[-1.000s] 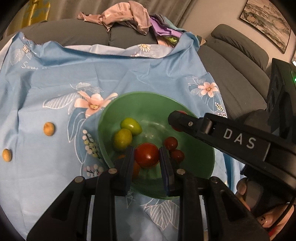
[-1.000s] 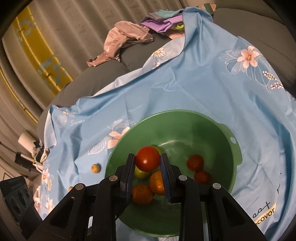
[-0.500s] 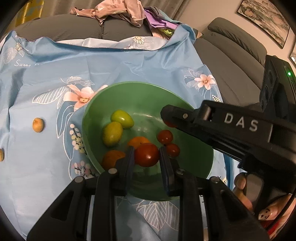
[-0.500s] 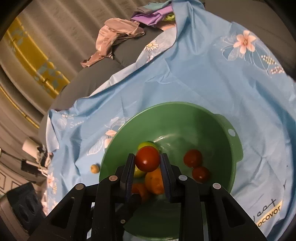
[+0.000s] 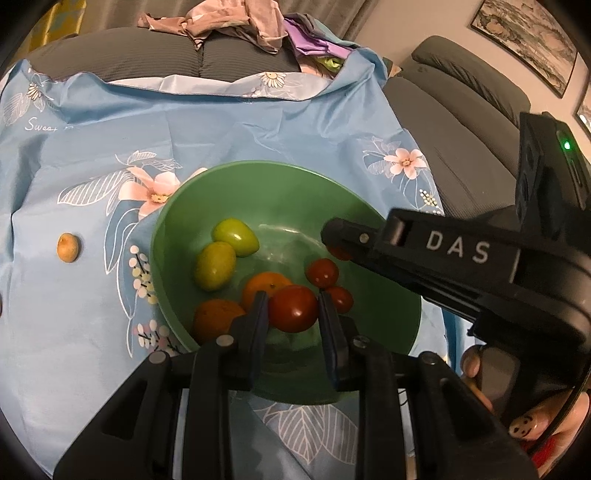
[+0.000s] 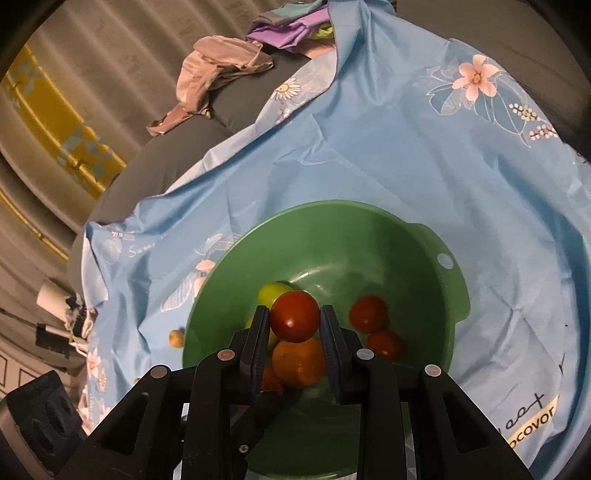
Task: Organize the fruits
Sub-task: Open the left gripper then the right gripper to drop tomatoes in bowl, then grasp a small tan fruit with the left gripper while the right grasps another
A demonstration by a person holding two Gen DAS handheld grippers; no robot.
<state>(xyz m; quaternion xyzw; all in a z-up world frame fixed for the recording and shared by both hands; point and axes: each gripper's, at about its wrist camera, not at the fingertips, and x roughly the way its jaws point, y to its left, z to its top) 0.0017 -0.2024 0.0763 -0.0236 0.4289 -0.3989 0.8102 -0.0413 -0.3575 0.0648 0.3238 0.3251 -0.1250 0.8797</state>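
A green bowl (image 5: 280,184) sits on a blue floral cloth and holds two green fruits (image 5: 215,266), two oranges (image 5: 266,286) and two small tomatoes (image 5: 323,272). My left gripper (image 5: 293,308) is shut on a red tomato (image 5: 293,309) just above the bowl's near side. My right gripper (image 6: 294,322) is shut on another red tomato (image 6: 294,321) over the bowl (image 6: 369,236). The right gripper's body (image 5: 454,258) reaches in from the right in the left wrist view.
A small tan fruit (image 5: 68,247) lies on the cloth (image 5: 221,125) left of the bowl; it also shows in the right wrist view (image 6: 176,337). Piled clothes (image 5: 236,18) lie on the grey sofa behind. A grey armchair (image 5: 469,92) stands at the right.
Both grippers have come lower and closer over the bowl, each still holding its tomato. The oranges under the left gripper have come into view.
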